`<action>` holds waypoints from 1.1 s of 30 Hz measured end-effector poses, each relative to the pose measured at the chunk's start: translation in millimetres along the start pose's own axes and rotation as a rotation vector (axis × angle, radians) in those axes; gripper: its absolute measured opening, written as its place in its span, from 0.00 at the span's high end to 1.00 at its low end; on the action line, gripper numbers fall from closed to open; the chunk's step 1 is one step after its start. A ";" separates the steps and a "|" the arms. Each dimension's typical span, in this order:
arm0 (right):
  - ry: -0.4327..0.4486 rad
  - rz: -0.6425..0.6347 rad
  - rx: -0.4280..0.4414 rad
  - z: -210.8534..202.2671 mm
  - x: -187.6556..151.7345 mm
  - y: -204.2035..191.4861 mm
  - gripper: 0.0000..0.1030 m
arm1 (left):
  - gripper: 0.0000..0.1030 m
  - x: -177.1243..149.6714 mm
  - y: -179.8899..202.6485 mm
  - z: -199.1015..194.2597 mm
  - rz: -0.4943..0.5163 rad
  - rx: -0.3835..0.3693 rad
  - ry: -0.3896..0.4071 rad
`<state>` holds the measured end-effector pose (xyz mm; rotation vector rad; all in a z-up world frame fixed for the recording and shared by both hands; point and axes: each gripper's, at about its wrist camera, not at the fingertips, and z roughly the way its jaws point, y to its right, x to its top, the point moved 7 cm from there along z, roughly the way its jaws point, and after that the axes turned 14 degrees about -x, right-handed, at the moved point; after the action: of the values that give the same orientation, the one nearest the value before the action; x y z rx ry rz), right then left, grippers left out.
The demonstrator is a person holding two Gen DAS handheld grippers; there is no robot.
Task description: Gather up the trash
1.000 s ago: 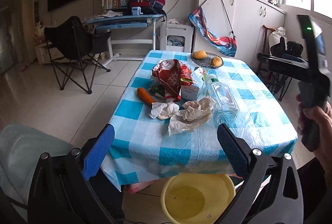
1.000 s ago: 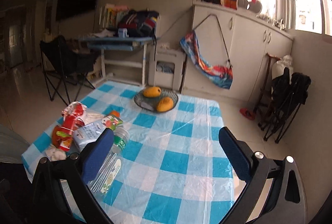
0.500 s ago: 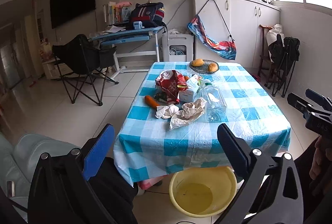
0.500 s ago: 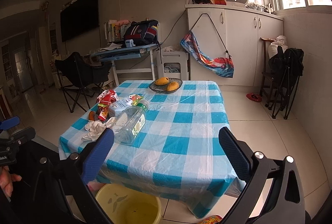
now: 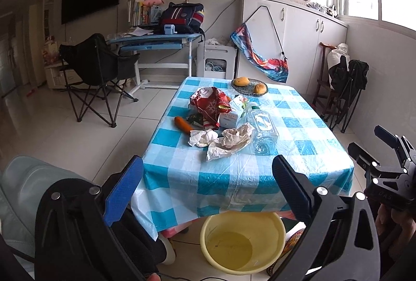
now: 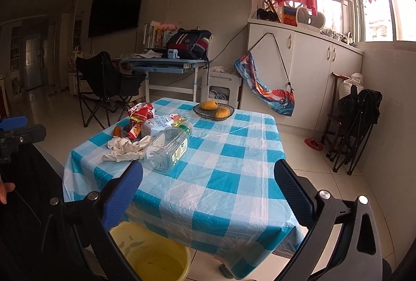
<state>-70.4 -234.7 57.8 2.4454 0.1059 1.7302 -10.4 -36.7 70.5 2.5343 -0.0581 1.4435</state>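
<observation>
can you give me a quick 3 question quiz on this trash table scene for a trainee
1. True or false: the left gripper is shut on the crumpled paper.
2. The clear plastic bottle is: A upright, B lying on its side, C inside the yellow basin.
3. Fill in: the wire basket holds two ____ fruits.

Key: 1 false, both it and the right gripper are open and empty, short of the table. 2 B. 3 yellow.

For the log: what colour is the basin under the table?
Yellow; the basin shows best in the left wrist view.
</observation>
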 end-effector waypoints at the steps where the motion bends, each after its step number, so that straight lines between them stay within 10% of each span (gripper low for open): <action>1: 0.006 -0.006 -0.002 -1.5 -0.5 -0.7 0.06 | 0.07 0.0 0.3 0.5 -0.001 -0.002 0.005; 21: 0.049 -0.102 0.026 -19.4 0.7 -24.9 0.06 | 0.07 2.2 0.7 0.4 0.014 0.027 0.073; 33: 0.030 -0.093 0.104 -26.8 4.7 -56.1 0.06 | 0.07 -27.8 -0.8 48.1 0.090 0.022 -0.055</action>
<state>-92.6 -176.6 62.0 2.4439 0.3153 1.7639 16.0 -48.2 23.0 2.6209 -0.1683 1.4134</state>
